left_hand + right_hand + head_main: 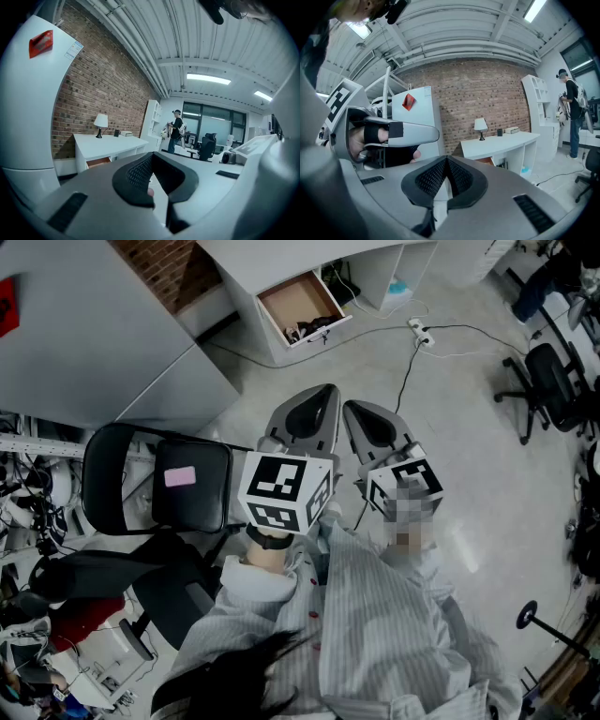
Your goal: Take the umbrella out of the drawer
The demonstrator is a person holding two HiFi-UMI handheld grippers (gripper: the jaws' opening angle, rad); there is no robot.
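Jaws on left gripper (330,390) and right gripper (352,409) are sitting clenched, empty (open drawer (298,298) well apart), aiming toward it, likely for the approach.

Black chair (155,486) bearing pink note (179,476); power strip (419,331) on floor (469,456); office chair (553,381) far right.

No text can be read: the red sticker (41,43) and pale label (73,48) on the white cabinet (26,117), upper left, are illegible.

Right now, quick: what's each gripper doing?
Left gripper: closed, holding nothing.
Right gripper: closed, holding nothing.
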